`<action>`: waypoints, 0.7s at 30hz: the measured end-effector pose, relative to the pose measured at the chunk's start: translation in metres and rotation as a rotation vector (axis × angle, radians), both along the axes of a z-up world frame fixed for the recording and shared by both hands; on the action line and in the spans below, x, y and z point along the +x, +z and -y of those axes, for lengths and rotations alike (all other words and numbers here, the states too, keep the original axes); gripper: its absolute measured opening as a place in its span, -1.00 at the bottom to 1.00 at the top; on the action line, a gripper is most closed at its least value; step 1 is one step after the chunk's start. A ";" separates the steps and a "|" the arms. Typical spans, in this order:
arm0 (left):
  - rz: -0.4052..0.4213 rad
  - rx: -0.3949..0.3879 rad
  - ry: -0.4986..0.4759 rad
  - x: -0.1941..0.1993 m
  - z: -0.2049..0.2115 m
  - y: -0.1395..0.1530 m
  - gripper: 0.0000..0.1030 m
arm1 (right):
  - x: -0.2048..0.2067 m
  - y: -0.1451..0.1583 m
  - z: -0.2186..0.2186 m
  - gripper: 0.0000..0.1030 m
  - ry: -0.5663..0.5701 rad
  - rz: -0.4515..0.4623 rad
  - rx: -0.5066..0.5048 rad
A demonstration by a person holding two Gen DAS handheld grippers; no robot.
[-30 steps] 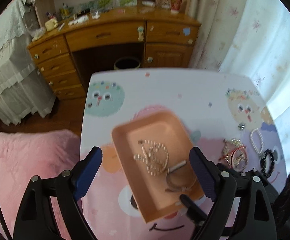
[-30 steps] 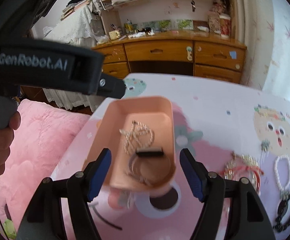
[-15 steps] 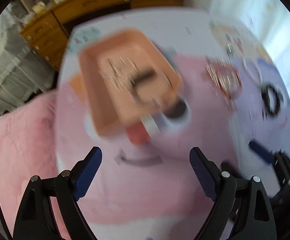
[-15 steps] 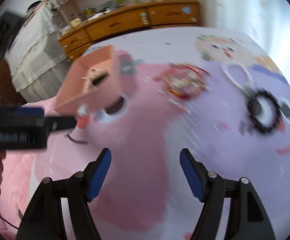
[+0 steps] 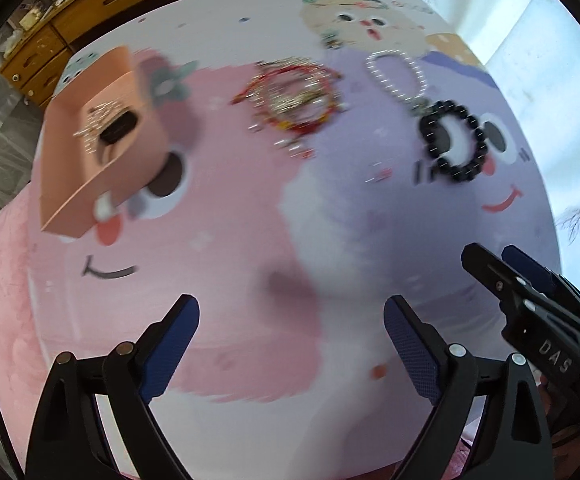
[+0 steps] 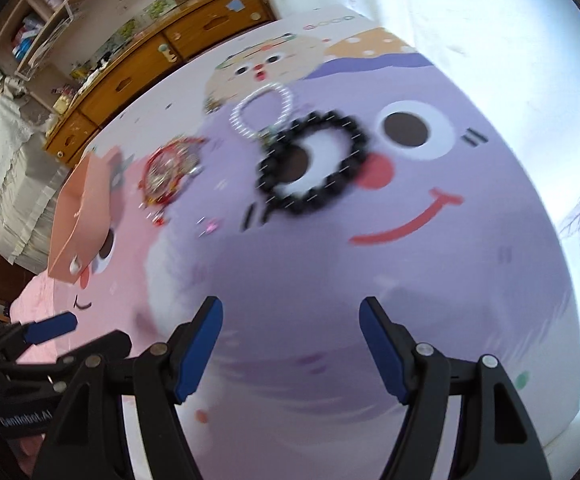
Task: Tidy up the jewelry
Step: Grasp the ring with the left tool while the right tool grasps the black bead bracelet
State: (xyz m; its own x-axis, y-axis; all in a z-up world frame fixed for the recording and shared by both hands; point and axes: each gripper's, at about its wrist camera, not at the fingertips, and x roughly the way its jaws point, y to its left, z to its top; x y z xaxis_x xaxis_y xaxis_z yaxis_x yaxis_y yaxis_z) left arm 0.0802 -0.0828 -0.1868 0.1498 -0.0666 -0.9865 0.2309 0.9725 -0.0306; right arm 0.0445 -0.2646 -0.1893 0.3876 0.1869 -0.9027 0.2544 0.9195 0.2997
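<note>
My right tool (image 6: 291, 350), spread wide and empty, sits nearer the black bead bracelet (image 6: 313, 167) ahead (the left tool (image 5: 291, 356), also spread, faces the pink tray (image 5: 90, 148) side).

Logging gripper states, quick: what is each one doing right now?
Left gripper: open, holding nothing.
Right gripper: open, holding nothing.

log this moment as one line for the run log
left gripper: open, empty | right gripper: open, empty | pink tray: holds chain, dark piece | on table: black bead bracelet, pearl bracelet, red-gold bangles
</note>
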 end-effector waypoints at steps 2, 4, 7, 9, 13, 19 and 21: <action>0.008 -0.020 0.003 0.003 0.015 0.000 0.80 | 0.005 0.001 0.019 0.38 -0.011 -0.003 0.011; 0.035 -0.042 0.013 0.004 0.026 -0.001 0.80 | 0.012 0.002 0.032 0.38 -0.025 -0.004 0.017; 0.110 -0.019 0.032 0.007 0.043 -0.004 0.80 | 0.029 0.001 0.050 0.35 -0.026 0.011 0.048; 0.145 -0.012 0.044 0.017 0.045 -0.011 0.80 | 0.040 0.000 0.056 0.19 -0.024 0.026 0.046; 0.216 0.005 0.093 0.027 0.054 -0.022 0.79 | 0.067 -0.006 0.053 -0.11 0.049 0.032 -0.089; 0.277 0.014 0.174 0.038 0.057 -0.034 0.55 | 0.086 -0.014 0.040 -0.35 0.213 0.046 -0.197; 0.288 0.018 0.199 0.041 0.058 -0.035 0.33 | 0.088 -0.017 0.041 -0.38 0.226 0.051 -0.194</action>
